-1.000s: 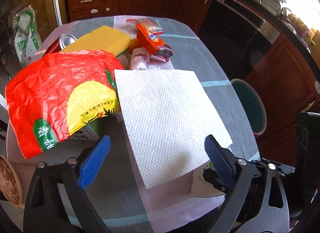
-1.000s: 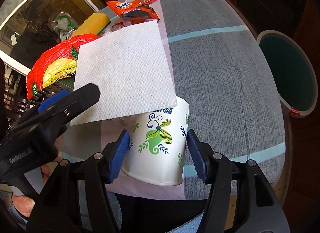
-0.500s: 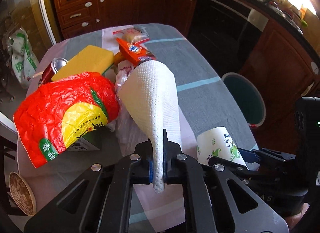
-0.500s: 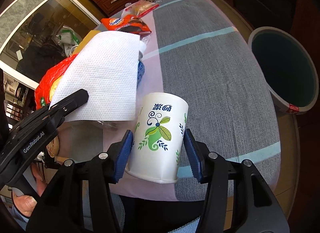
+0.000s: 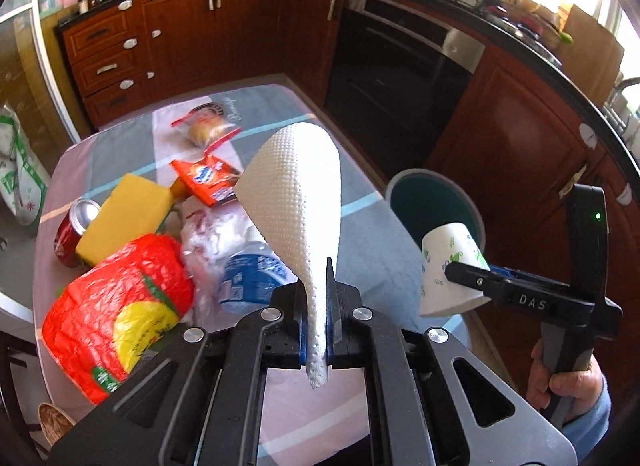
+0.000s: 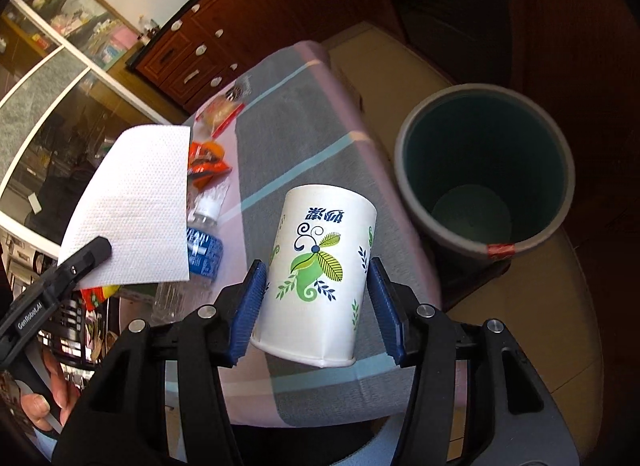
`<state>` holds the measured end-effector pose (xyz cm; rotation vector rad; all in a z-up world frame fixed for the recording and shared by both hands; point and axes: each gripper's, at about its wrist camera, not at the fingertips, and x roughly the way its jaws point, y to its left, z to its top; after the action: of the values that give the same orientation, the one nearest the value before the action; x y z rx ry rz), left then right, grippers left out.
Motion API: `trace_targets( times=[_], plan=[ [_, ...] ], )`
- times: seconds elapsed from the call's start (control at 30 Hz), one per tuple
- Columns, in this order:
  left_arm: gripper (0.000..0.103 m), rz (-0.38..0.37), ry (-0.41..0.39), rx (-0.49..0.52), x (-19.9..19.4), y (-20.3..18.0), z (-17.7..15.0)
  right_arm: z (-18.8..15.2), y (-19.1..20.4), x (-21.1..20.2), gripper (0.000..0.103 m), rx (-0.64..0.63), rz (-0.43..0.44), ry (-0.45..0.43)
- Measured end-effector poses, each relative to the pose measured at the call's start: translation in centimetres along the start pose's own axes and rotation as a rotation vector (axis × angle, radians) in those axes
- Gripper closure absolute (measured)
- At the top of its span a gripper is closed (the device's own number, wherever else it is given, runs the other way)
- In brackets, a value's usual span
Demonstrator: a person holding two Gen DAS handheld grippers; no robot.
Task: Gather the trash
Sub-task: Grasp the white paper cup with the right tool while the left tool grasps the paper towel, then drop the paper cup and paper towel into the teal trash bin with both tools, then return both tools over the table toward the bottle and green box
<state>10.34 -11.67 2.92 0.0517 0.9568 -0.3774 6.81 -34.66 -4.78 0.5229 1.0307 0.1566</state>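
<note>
My left gripper (image 5: 317, 316) is shut on a white paper towel (image 5: 296, 201), which stands up from the jaws above the table. The same towel (image 6: 136, 209) shows at the left of the right wrist view. My right gripper (image 6: 318, 306) is shut on a white paper cup (image 6: 320, 266) with a green leaf print, held upside down above the table's right edge. From the left wrist view the cup (image 5: 448, 266) hangs in front of the teal bin (image 5: 428, 201). The bin (image 6: 486, 169) stands on the floor right of the table.
On the table (image 5: 360, 193) lie a red and yellow bag (image 5: 116, 306), a yellow sponge (image 5: 128, 217), a red can (image 5: 72, 234), an orange wrapper (image 5: 204, 179), a bottle with a blue label (image 5: 248, 278) and a bagged bun (image 5: 206, 129). Dark cabinets and an oven stand behind.
The left jaws shut on the towel and lifted it off the pile, uncovering the bottle. The right gripper raised the cup off the table and carried it right, toward the bin.
</note>
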Motion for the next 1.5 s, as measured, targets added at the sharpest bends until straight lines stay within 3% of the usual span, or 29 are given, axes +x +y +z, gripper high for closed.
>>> trace_targets(
  times=[0.3,0.5,0.7,0.77,0.83,1.1,1.27,1.37,1.5],
  plan=[
    [0.097,-0.139,0.065,0.155,7.3,-9.7,4.1,4.3,-9.7,-4.5,0.053,0.175,-0.137,-0.132],
    [0.096,-0.212,0.165,0.19,14.3,-13.7,5.3,5.6,-13.7,-4.2,0.052,0.241,-0.201,-0.111],
    [0.095,-0.208,0.274,0.185,20.3,-14.8,5.3,7.2,-15.5,-1.7,0.052,0.265,-0.225,-0.069],
    [0.084,-0.191,0.29,0.177,21.2,-14.5,5.2,7.5,-15.7,-0.7,0.051,0.268,-0.223,-0.051],
    [0.05,-0.171,0.275,0.162,21.2,-13.7,5.3,7.7,-15.7,0.1,0.051,0.264,-0.225,-0.035],
    [0.008,-0.131,0.195,0.133,19.6,-11.7,5.3,7.9,-15.0,2.3,0.05,0.252,-0.235,0.001],
    [0.004,-0.126,0.19,0.103,18.1,-9.9,4.6,7.7,-14.6,3.4,0.044,0.26,-0.257,0.025],
    [0.004,-0.139,0.203,0.066,17.3,-8.3,4.3,7.5,-14.4,3.8,0.031,0.28,-0.246,0.036],
    [0.004,-0.143,0.211,0.035,16.6,-7.0,4.2,7.2,-13.6,3.8,0.025,0.284,-0.259,0.037]
  ],
)
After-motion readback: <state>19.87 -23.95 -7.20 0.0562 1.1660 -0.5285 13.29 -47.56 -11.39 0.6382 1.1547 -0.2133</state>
